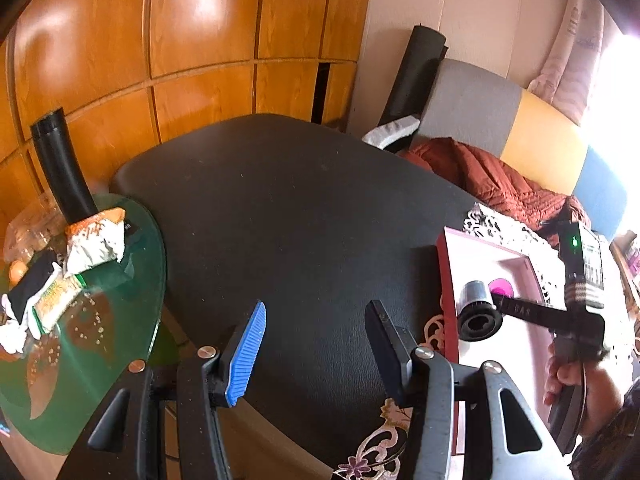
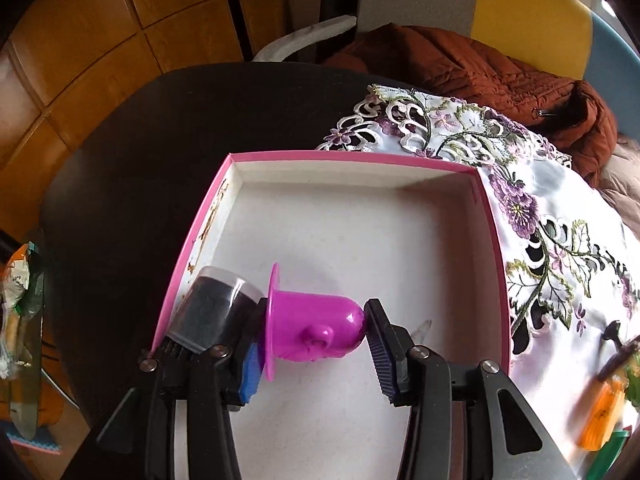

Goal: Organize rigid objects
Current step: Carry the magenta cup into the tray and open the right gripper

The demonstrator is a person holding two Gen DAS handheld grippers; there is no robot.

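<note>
My right gripper (image 2: 316,344) is shut on a magenta plastic cup (image 2: 316,328), held on its side low inside a pink-rimmed white box (image 2: 360,220). A black-and-clear cylinder jar (image 2: 212,312) lies on the box's left rim, against my left finger. In the left wrist view the box (image 1: 480,256), the jar (image 1: 478,308) and the cup (image 1: 502,286) show at the right, with the right gripper (image 1: 516,308) over them. My left gripper (image 1: 316,344) is open and empty above the black table (image 1: 300,208).
A floral lace cloth (image 2: 540,200) lies under and right of the box. An orange object (image 2: 600,412) lies at its right edge. A green glass side table (image 1: 104,340) with snack packets (image 1: 92,244) stands left. A rust jacket (image 1: 492,180) lies on the sofa behind.
</note>
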